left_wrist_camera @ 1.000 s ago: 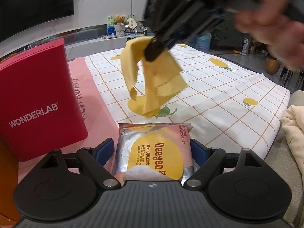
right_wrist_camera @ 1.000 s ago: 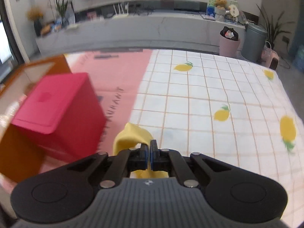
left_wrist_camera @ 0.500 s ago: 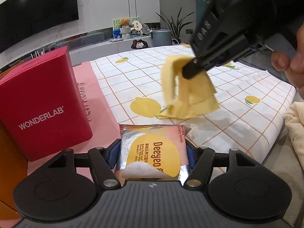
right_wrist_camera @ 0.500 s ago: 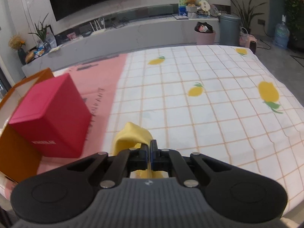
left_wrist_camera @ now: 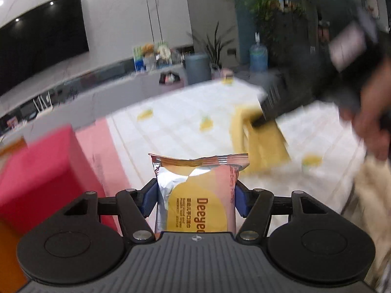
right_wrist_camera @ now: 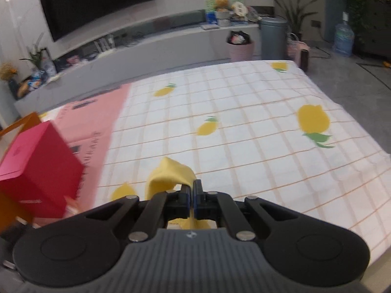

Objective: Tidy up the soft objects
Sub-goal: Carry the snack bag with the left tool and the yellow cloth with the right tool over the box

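A silver, pink and yellow wipes pack [left_wrist_camera: 200, 195] sits between the blue pads of my left gripper [left_wrist_camera: 195, 195], lifted off the table. The jaws are closing and the pads press on the pack's two sides. My right gripper [right_wrist_camera: 193, 190] is shut on a yellow cloth [right_wrist_camera: 168, 173], which hangs from its tips above the lemon-print tablecloth [right_wrist_camera: 244, 134]. In the left wrist view that yellow cloth [left_wrist_camera: 264, 146] dangles to the right of the pack, blurred, under the right gripper [left_wrist_camera: 259, 122] and a person's hand [left_wrist_camera: 374, 127].
A red box [left_wrist_camera: 36, 171] stands at the left on the pink strip of cloth, with an orange box [right_wrist_camera: 22, 124] behind it. A cream fabric [left_wrist_camera: 374, 195] lies off the table's right edge. Bins and a low cabinet stand beyond the table.
My left gripper's jaws narrowed onto the wipes pack and rose with it. The right gripper carried the yellow cloth rightward across the table.
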